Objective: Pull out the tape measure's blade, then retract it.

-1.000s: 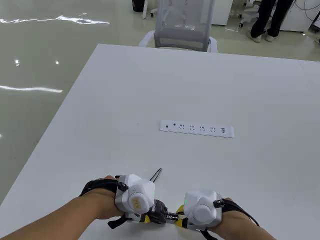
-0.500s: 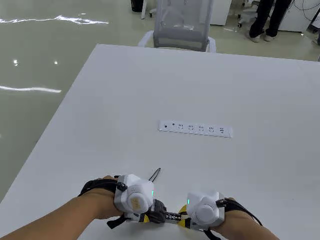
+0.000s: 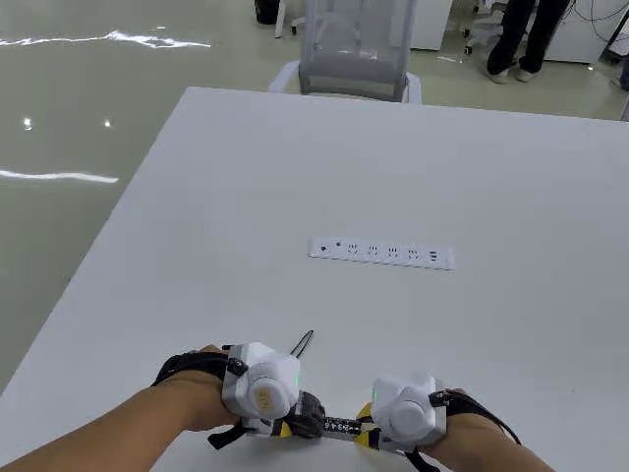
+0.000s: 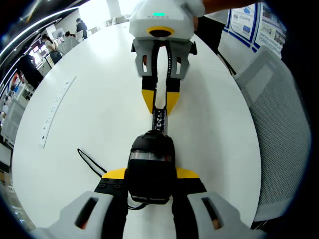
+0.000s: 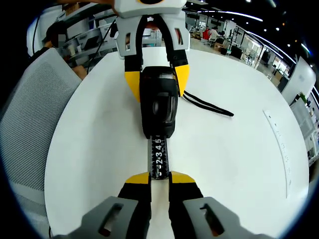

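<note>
The black tape measure [image 4: 151, 164] lies low over the white table [image 3: 295, 177], with my left gripper [image 4: 152, 174] shut on its case. A short length of its black blade [image 5: 158, 157], with white numbers, runs out to my right gripper [image 5: 159, 178], which is shut on the blade's tip. In the head view the left gripper [image 3: 295, 423] and the right gripper [image 3: 362, 435] face each other near the table's front edge, with the case [image 3: 308, 417] and the blade [image 3: 340, 427] between them. The case's black wrist strap [image 3: 305, 343] trails on the table behind it.
A white power strip [image 3: 381, 253] lies at mid-table beyond the grippers. A grey mesh chair [image 3: 356, 44] stands at the far edge, and a person's legs [image 3: 521, 34] are on the floor at the far right. A second grey chair [image 4: 279, 129] is behind me.
The right gripper has moved a little to the right, away from the left one. More of the blade shows between them.
</note>
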Demonstrator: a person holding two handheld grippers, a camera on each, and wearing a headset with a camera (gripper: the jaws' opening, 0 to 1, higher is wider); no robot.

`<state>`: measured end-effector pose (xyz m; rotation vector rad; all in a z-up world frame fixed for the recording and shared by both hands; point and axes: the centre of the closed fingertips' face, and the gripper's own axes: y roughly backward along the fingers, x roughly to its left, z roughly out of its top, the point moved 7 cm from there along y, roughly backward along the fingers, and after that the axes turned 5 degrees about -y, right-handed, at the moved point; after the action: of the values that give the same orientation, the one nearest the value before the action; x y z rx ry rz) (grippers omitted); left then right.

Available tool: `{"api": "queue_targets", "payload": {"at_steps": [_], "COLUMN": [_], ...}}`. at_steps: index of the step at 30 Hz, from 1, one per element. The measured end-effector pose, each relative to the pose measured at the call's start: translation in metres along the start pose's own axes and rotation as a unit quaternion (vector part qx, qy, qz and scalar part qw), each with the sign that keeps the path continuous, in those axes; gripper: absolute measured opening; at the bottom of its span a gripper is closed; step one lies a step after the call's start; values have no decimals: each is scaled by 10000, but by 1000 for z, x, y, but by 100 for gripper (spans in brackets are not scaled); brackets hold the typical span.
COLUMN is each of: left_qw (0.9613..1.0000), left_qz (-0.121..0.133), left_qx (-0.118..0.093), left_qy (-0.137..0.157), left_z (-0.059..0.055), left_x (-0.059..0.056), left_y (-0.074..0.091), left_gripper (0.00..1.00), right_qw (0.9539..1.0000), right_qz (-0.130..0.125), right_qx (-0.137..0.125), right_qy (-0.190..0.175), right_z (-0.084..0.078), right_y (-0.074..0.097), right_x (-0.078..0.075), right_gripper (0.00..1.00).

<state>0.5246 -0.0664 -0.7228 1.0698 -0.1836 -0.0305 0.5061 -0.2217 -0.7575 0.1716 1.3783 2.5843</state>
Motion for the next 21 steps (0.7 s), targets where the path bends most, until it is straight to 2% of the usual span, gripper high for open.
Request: {"api": "queue_targets", "payload": {"at_steps": [21], "left_qw": [10000], "left_qz": [22], "left_qx": [-24], "left_qy": [4], "left_z": [0], "left_x": [0], "left_y": [-1], "left_gripper": [29], "right_qw": [10000], "right_qz": [-21], "right_qx": [49], "right_qy": [2], "right_z": [-8], "right_y": [8], "right_x": [-3], "right_gripper": [10]}}
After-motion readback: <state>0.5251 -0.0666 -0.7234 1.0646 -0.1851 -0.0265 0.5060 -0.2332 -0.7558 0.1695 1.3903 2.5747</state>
